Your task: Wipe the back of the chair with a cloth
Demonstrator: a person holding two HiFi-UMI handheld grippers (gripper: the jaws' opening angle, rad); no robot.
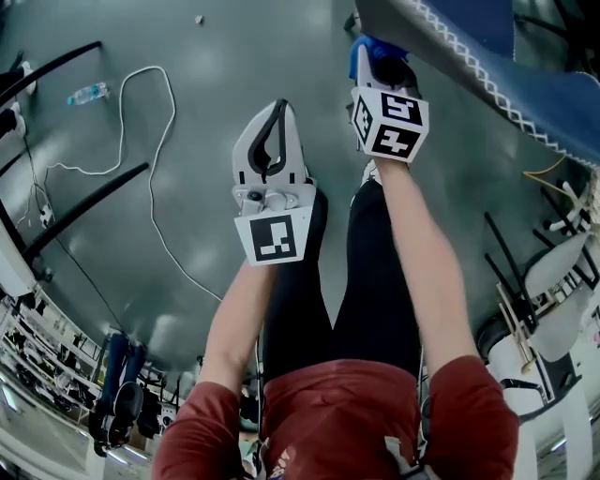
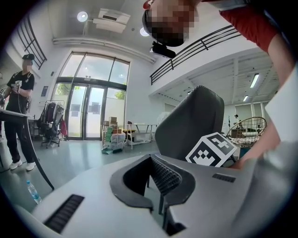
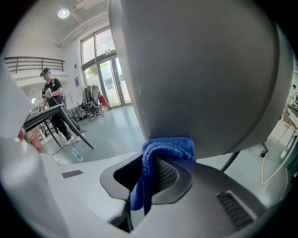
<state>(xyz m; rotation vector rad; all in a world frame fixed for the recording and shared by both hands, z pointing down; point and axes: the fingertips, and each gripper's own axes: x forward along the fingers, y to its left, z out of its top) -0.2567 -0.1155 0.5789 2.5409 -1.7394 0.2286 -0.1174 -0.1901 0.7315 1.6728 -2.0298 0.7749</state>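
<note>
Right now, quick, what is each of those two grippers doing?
Left gripper: closed, holding nothing.
Right gripper: closed on a blue microfibre cloth, against the grey chair back.

chair (image 1: pixel 487 56): head view, cut off by the edge at 1 o'clock; right gripper view, runs out at 12 o'clock
cloth (image 1: pixel 367 49): head view, mostly hidden behind the right gripper (image 1: pixel 380 67), only a blue scrap shows; right gripper view, lower end lost down between the jaws
bottle (image 1: pixel 89 93): 10 o'clock, label too small to read
speck (image 1: pixel 199 19): 12 o'clock, too small to tell
cable (image 1: pixel 141 122): end at 9 o'clock too small to tell
</note>
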